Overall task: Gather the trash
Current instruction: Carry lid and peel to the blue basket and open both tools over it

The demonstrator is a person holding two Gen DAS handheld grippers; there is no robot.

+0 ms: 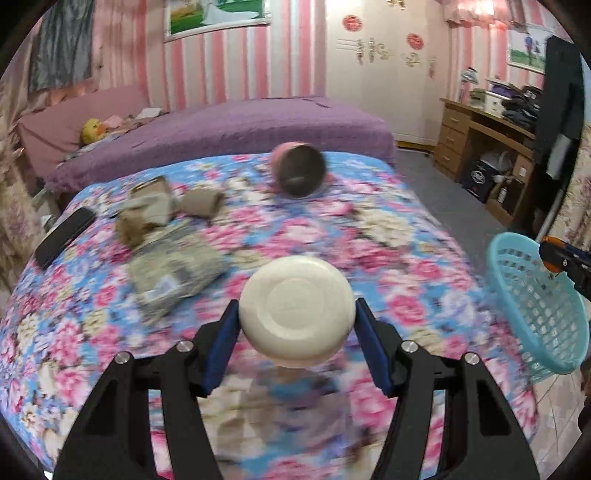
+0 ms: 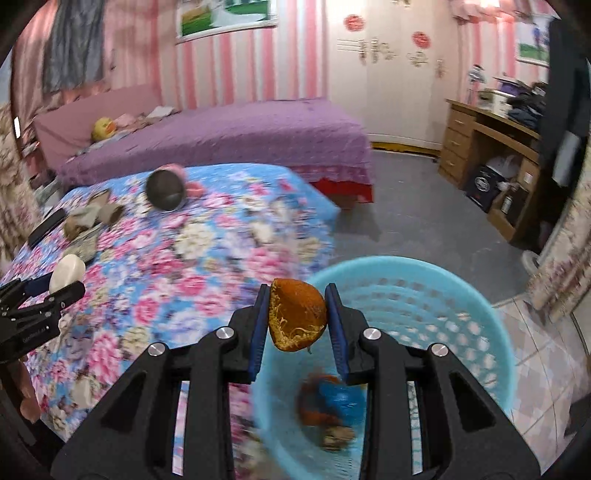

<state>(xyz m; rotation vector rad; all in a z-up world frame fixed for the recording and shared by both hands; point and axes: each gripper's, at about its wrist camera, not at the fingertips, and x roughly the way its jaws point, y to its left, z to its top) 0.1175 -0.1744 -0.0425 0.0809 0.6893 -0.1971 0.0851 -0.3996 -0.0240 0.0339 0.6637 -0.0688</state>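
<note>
Clamped in my left gripper (image 1: 297, 319), a cream, round plastic lid (image 1: 297, 310) hung over the near edge of the floral bed (image 1: 388, 266), its flat face blurred. From the right wrist, my right gripper (image 2: 297, 319) pinched a brown orange-peel half (image 2: 299, 314), pith stringy, above the rim of the blue basket (image 2: 443, 295).

Home bedroom — pink-and-white striped wallpaper (image 1: 229, 62), framed landscape picture (image 1: 218, 14). Purple-covered bed (image 2: 229, 144) beside blue floral-quilted bed (image 1: 332, 236). Brown wooden desk with drawers (image 2: 469, 136) — piled with clothes.
</note>
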